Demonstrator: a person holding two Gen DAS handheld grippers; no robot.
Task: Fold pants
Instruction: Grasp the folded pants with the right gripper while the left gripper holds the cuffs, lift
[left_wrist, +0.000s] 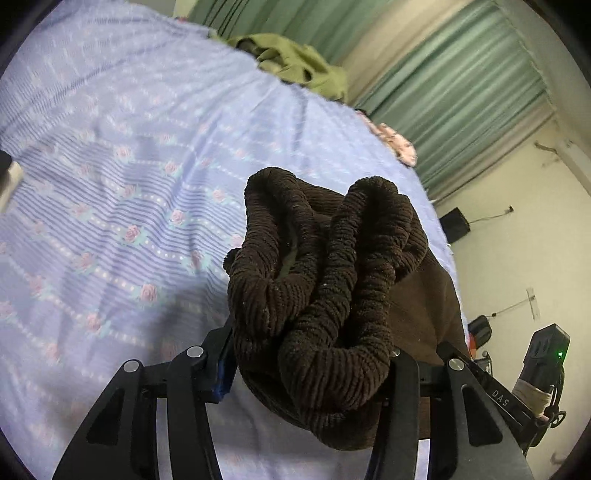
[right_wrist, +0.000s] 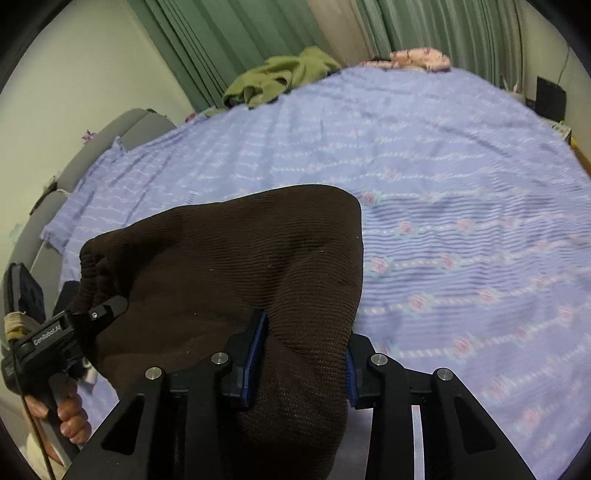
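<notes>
The dark brown ribbed pants (left_wrist: 317, 280) hang lifted above the bed sheet (left_wrist: 129, 166), stretched between both grippers. In the left wrist view my left gripper (left_wrist: 308, 369) is shut on a thick bunched roll of the fabric, which bulges up over the jaws. In the right wrist view my right gripper (right_wrist: 301, 365) is shut on a fold of the pants (right_wrist: 229, 258), with its blue pads pressed into the cloth. At that view's left edge a hand (right_wrist: 70, 413) holds the left gripper, whose finger (right_wrist: 110, 306) bites the far corner.
The lilac flowered sheet (right_wrist: 461, 184) covers the whole bed. A green garment (right_wrist: 280, 74) and a pink cloth (right_wrist: 421, 57) lie at its far edge before green curtains (right_wrist: 221, 37). A grey headboard (right_wrist: 110, 136) is at left.
</notes>
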